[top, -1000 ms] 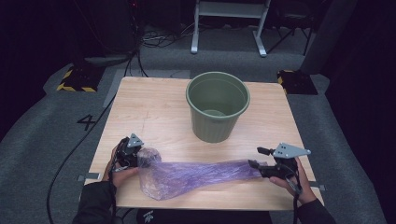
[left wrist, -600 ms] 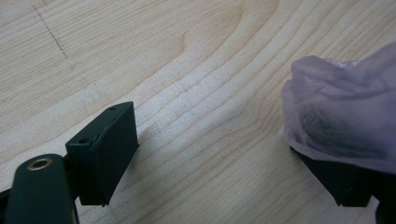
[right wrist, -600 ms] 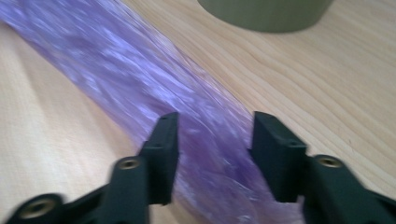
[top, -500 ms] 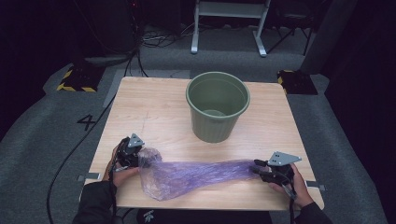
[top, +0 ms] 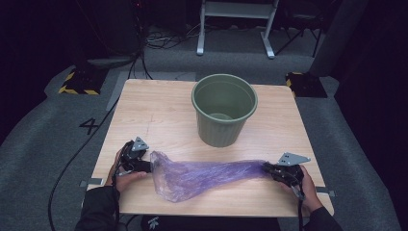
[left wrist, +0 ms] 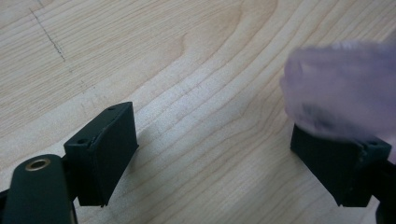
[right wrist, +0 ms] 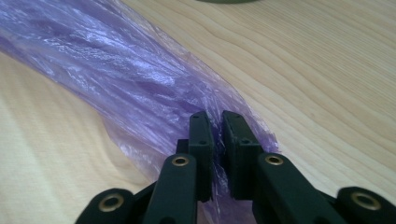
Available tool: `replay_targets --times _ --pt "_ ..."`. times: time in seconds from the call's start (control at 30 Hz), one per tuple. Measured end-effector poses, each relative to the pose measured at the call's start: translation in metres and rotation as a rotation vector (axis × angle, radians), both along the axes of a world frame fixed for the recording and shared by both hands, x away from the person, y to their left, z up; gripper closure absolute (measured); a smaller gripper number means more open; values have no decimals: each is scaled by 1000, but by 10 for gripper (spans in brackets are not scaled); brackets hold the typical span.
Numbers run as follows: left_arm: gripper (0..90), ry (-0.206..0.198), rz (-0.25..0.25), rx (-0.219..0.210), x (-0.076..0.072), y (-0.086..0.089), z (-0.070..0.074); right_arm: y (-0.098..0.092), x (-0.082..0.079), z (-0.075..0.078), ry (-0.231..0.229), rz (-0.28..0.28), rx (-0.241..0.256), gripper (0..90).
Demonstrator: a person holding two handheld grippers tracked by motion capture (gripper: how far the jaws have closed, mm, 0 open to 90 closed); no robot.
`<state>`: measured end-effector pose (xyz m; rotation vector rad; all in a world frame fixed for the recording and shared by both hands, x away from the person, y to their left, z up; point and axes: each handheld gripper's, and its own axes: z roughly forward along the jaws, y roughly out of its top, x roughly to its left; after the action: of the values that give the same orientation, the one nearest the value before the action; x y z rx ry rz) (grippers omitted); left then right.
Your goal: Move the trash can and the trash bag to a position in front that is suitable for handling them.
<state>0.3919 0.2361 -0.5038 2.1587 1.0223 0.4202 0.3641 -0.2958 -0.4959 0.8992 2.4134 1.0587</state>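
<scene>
Purple bag (top: 202,175) lies stretched along near table (top: 159,115) edge, at 6 o'clock from green bin (top: 224,108). My right gripper (right wrist: 217,128) pinches its gathered end tight. My left gripper (left wrist: 210,154) gapes wide, film draped over one jaw, nothing clamped. I judge bag feather-light, limp, slippery; best to grab bunched folds at mouth.

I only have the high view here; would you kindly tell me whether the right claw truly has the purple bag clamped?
Observer: Yes. In the right gripper view the right claw is shut on the purple plastic bag, with film bunched between its jaws.
Operator: Thank you. And the left one?
Observer: The left claw stands wide open, bare wooden table between its jaws.
Operator: Is it touching the bag?
Observer: The film drapes over one finger.
</scene>
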Motion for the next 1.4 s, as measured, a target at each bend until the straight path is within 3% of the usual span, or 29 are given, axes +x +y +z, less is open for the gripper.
replay_targets --times 0.3,0.47,0.57,0.7,0.77,0.87,1.1,1.23,1.4 --pt "139 0 4 1 0 0 0 -12 23 -1 -26 -99 -16 834" --pt "140 -2 8 3 0 -1 0 -14 34 -2 -25 -142 -1 829" --pt "137 4 14 0 -2 -3 0 -14 34 0 -32 -152 18 734" --pt "143 -3 -3 0 -8 -5 0 -12 30 10 -47 -164 63 444" --pt "143 -4 -7 4 -11 -5 0 -11 26 16 -51 -147 124 378" --pt "143 0 -11 2 -14 -6 0 -5 22 21 -59 -115 136 314" --pt "143 -3 -51 0 -25 -6 0 12 24 10 -16 -60 111 265" --pt "143 -1 -61 0 -31 -9 0 10 31 2 31 -84 117 263" --pt "143 -3 -72 7 -34 -12 0 6 35 -2 40 -121 112 319"
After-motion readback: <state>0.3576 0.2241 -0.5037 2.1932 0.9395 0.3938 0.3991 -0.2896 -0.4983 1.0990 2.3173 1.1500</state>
